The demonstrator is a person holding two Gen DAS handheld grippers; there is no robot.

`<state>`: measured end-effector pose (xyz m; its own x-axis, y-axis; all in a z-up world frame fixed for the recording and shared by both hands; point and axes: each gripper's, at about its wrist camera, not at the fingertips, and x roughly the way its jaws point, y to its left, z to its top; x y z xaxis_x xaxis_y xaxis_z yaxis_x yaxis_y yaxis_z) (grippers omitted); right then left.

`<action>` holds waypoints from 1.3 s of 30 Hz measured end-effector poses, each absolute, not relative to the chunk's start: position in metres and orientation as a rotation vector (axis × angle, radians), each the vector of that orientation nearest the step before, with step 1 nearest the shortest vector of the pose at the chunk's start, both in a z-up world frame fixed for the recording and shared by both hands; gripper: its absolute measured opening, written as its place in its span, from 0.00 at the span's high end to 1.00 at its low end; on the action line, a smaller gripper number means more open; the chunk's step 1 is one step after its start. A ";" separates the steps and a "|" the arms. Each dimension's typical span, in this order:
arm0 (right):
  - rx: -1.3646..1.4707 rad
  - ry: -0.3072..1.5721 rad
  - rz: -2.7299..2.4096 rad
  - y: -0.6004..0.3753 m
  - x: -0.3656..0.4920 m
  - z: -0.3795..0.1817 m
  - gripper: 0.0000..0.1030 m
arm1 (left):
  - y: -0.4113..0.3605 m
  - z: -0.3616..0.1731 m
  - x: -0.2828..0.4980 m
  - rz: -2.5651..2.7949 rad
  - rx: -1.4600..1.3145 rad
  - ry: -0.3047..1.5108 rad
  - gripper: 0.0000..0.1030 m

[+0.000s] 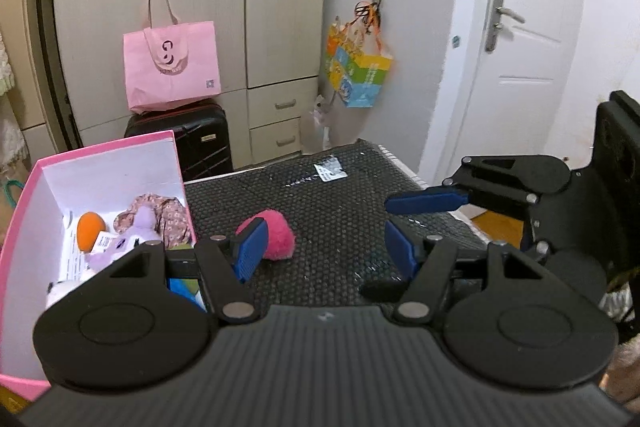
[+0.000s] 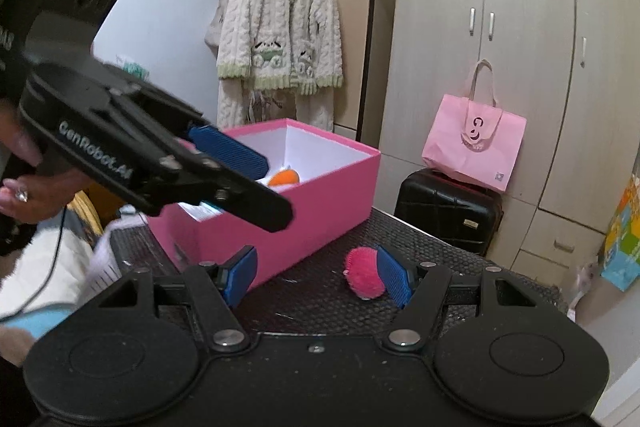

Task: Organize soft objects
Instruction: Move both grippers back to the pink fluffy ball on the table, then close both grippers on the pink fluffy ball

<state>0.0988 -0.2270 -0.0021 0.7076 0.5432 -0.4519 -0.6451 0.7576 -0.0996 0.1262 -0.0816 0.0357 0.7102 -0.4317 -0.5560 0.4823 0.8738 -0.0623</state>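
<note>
A fluffy pink toy (image 1: 270,235) (image 2: 362,273) lies on the black mesh tabletop (image 1: 340,211), just right of an open pink box (image 1: 24,211) (image 2: 320,203). The box holds an orange ball (image 1: 91,225) (image 2: 285,178), a purple plush (image 1: 132,237) and a floral fabric piece (image 1: 160,209). My left gripper (image 1: 324,251) (image 2: 256,183) hovers open beside the box, and its left pad hides part of the toy. My right gripper (image 2: 316,279) (image 1: 424,201) is open too, with the toy lying ahead near its right pad. Neither holds anything.
A black suitcase (image 1: 188,143) with a pink tote bag (image 1: 172,67) on it stands behind the table, against wardrobes. A colourful bag (image 1: 358,71) hangs on the wall by a white door (image 1: 520,67). A robe (image 2: 280,39) hangs on a rack behind the box. A hand (image 2: 28,183) grips the left tool.
</note>
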 end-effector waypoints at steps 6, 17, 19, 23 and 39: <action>-0.344 0.365 0.676 -0.223 0.126 -0.021 0.31 | -0.112 0.020 0.159 -0.431 0.138 0.573 0.40; -0.307 0.517 0.704 -0.227 0.203 -0.066 0.31 | -0.135 -0.033 0.222 -0.328 0.083 0.720 0.43; -0.289 0.546 0.705 -0.228 0.213 -0.074 0.31 | -0.137 -0.040 0.229 -0.301 0.083 0.736 0.46; -0.277 0.574 0.724 -0.226 0.228 -0.082 0.31 | -0.136 -0.052 0.242 -0.262 0.083 0.770 0.48; -0.323 0.591 0.790 -0.215 0.250 -0.099 0.55 | -0.130 -0.069 0.253 -0.174 -0.001 0.779 0.60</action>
<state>0.2503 -0.2149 -0.0985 0.5557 0.5684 -0.6067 -0.7425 0.6676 -0.0547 0.2528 -0.1295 -0.0690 0.6978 -0.1569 -0.6989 0.1561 0.9856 -0.0654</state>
